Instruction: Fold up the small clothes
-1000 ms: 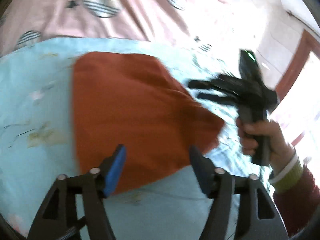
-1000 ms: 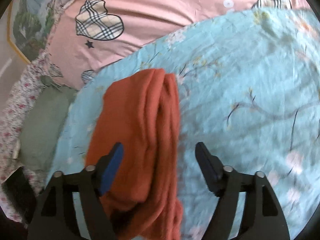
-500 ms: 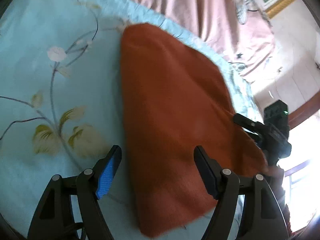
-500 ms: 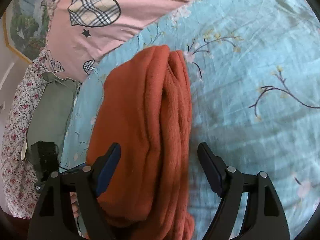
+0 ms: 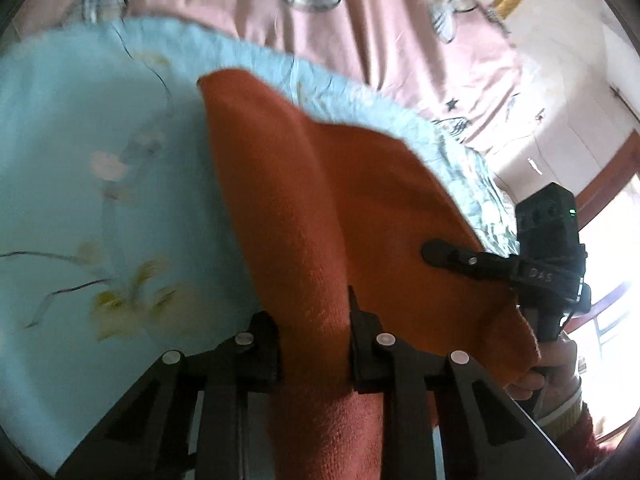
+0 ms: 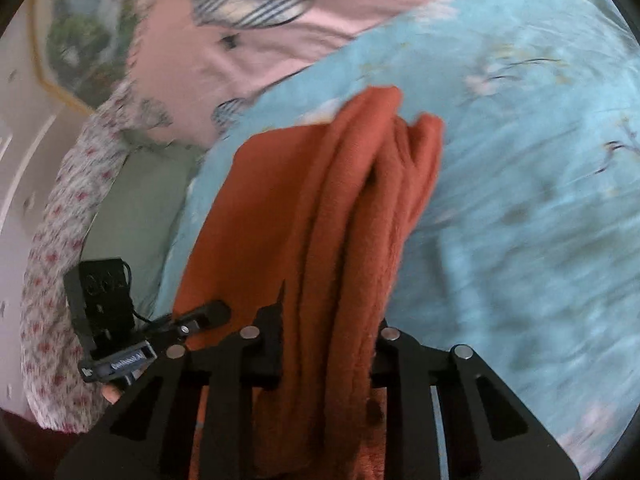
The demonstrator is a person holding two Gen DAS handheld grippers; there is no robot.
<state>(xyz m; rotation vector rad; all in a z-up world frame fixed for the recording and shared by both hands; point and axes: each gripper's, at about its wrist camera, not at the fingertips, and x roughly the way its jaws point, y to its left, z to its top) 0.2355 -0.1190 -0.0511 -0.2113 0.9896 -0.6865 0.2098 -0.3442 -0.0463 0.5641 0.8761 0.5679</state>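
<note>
Both tongs are now gripping the rust-orange garment (image 5: 304,208): the left tongs (image 5: 314,344) are pinching a bunched ridge of its near edge, and the right tongs (image 6: 326,344) are clamping a thick roll of stacked folds at the other near corner, whereas half a second ago both pairs were standing wide apart above the cloth with nothing between them. That closure suggests the approach is over and the next fold or a lift of the piece is about to begin, since both near corners are secured together. The garment is lying on the pale blue floral sheet (image 5: 92,148) of the bed, close to the sheet's far edge where the pink quilt (image 5: 248,12) with plaid hearts begins. Its long axis is running away from the tongs toward the quilt; in the right wrist view the folded layers are tapering to a rounded far end (image 6: 384,108), so the piece is pointing toward the head of the bed, with its open, flatter side spreading toward the left tongs.
</note>
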